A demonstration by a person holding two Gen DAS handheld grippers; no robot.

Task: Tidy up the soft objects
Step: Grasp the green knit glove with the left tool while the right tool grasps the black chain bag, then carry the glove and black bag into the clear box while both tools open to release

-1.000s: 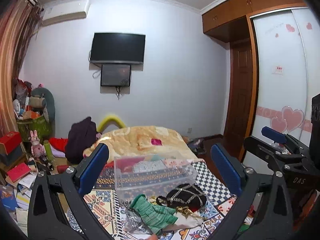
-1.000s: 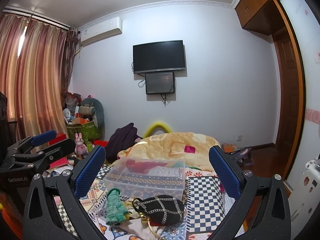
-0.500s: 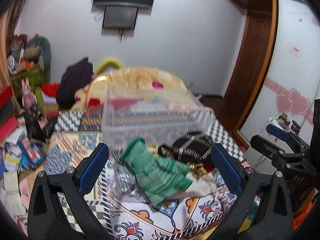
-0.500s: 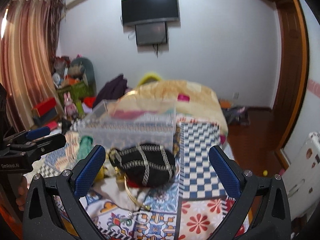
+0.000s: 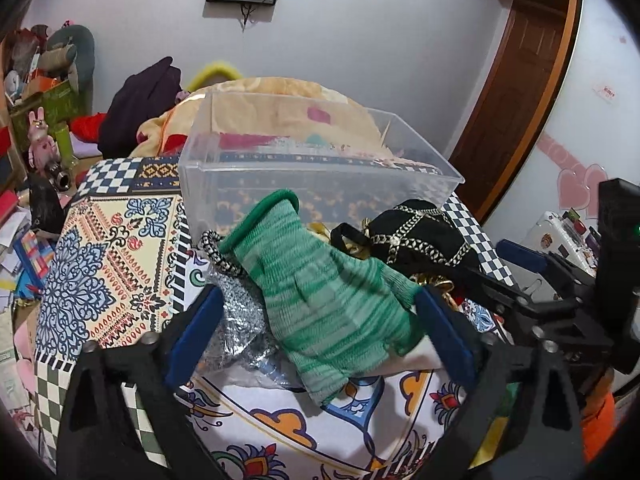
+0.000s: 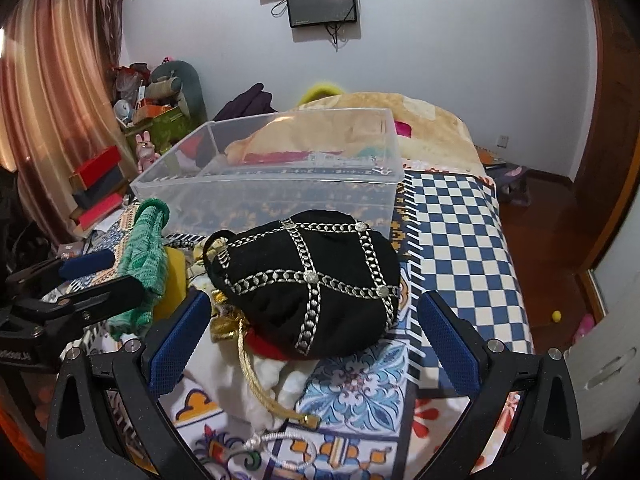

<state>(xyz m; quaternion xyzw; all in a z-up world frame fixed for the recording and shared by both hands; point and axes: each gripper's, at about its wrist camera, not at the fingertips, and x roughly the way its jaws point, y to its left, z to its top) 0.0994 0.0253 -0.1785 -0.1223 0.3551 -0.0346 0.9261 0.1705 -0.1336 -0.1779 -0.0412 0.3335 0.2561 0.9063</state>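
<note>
- Left wrist view: one clear plastic bin (image 5: 320,168) sits at 12 o'clock on the patterned bedspread (image 5: 112,264); nothing can be made out lying inside it, only the bedding seen through its walls.
- Just in front of the bin, one green knitted glove (image 5: 324,304) lies tilted from 11 o'clock down to 6 o'clock, on top of a silvery mesh pouch (image 5: 236,328).
- The left gripper (image 5: 320,336) is spread wide, its blue pads either side of the glove: one at 9 o'clock, one at 3 o'clock, neither clamped on it.
- One black cap with silver chain trim (image 5: 424,236) lies at 2 o'clock, just beside the glove.
- The other tool shows at 3 o'clock, near the cap.
- Right wrist view: the same single bin (image 6: 276,184) fills 12 o'clock, open-topped; no loose item can be seen in it.
- The black cap (image 6: 312,280) sits dead centre, just in front of the bin, with a gold cord (image 6: 260,384) trailing toward 6 o'clock.
- The right gripper (image 6: 314,344) stands wide apart, pads at 8 and 4 o'clock, flanking the cap's near edge without gripping it.
- The green glove (image 6: 146,264) lies at 9 o'clock beside a yellow item (image 6: 174,284), with the left tool's fingers close against it.
</note>
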